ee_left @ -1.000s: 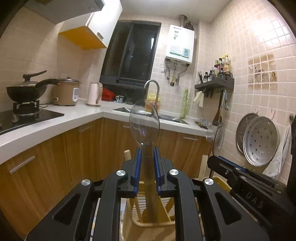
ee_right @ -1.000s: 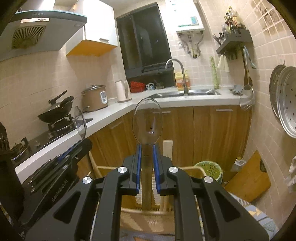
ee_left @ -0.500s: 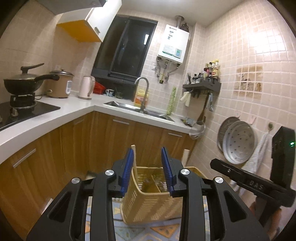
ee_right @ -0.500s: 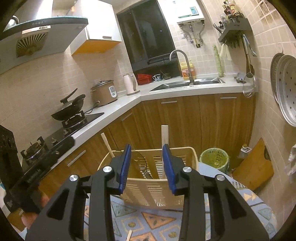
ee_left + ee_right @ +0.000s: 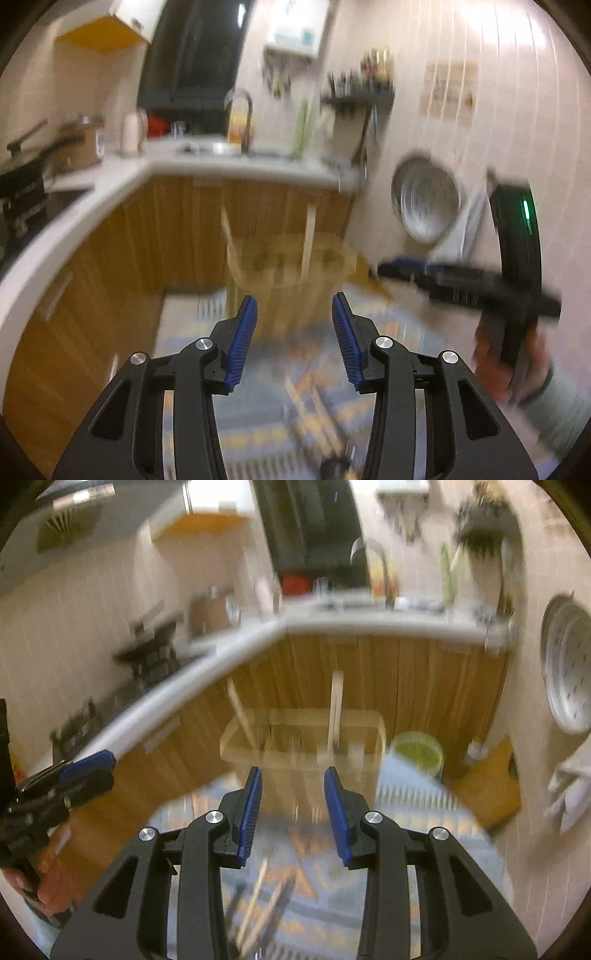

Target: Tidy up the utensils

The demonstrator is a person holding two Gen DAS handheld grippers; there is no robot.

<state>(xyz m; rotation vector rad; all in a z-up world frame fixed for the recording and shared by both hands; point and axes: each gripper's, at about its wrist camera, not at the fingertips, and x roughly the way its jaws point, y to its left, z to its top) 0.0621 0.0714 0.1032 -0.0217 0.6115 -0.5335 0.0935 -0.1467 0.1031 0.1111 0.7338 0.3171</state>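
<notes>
Beyond both pairs of blue pads stands a pale yellow slotted basket (image 5: 303,738) on a patterned mat (image 5: 417,794) on the floor, in front of the wooden cabinets (image 5: 424,679). Two light sticks, apparently utensil handles (image 5: 335,705), rise out of it, one upright near the middle and one leaning left. Both views are smeared with motion blur, so what else lies inside the basket cannot be made out.

On the left, the left hand-held gripper (image 5: 294,341) has its jaws spreading apart, with nothing between them; only the basket and the mat show through the gap. The right hand-held gripper (image 5: 293,814) holds its jaws partly spread as well, and they are likewise empty. Each one appears at the edge of the other's view, carried in a hand (image 5: 498,369).

Nearer than the basket, on the mat, lie several loose utensils (image 5: 258,897): pale sticks and darker handles side by side, too blurred to name one by one. They sit low in both views, below the pads and apart from them.

Right of the basket is a green bin (image 5: 417,751), and a wooden board (image 5: 487,786) leans at the wall. A white worktop (image 5: 369,626) runs above the cabinets, with a sink tap (image 5: 373,568) on it.
</notes>
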